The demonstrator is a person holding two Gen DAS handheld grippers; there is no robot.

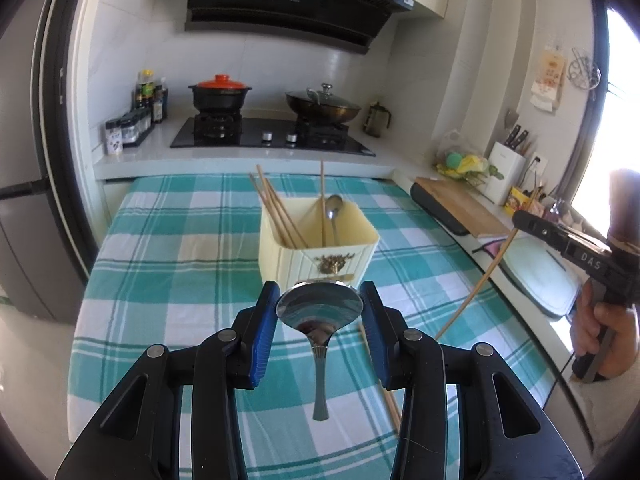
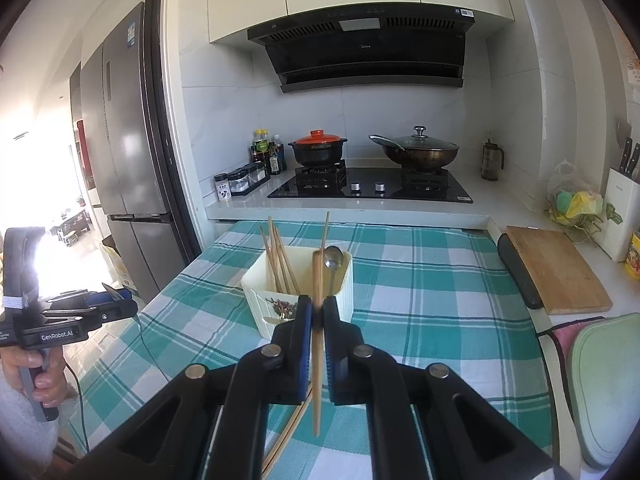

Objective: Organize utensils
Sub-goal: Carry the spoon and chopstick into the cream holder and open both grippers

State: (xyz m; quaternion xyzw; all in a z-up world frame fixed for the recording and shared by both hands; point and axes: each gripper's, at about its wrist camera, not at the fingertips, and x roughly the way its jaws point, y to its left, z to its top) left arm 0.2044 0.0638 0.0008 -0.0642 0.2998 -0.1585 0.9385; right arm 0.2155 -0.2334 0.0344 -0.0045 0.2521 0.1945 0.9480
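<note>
Jaws of the left gripper pinch the bowl of a polished steel spoon, handle hanging down. Jaws of the right gripper are pressed together on 1 pale wooden chopstick, held near upright. Both are carried above the teal-and-white checked surface. Ahead stands the cream square plastic utensil holder, already containing chopsticks and 1 spoon. More chopsticks lie on the cloth below. Judged step: transport to holder. Next move requires alignment over the opening, then release.
</note>
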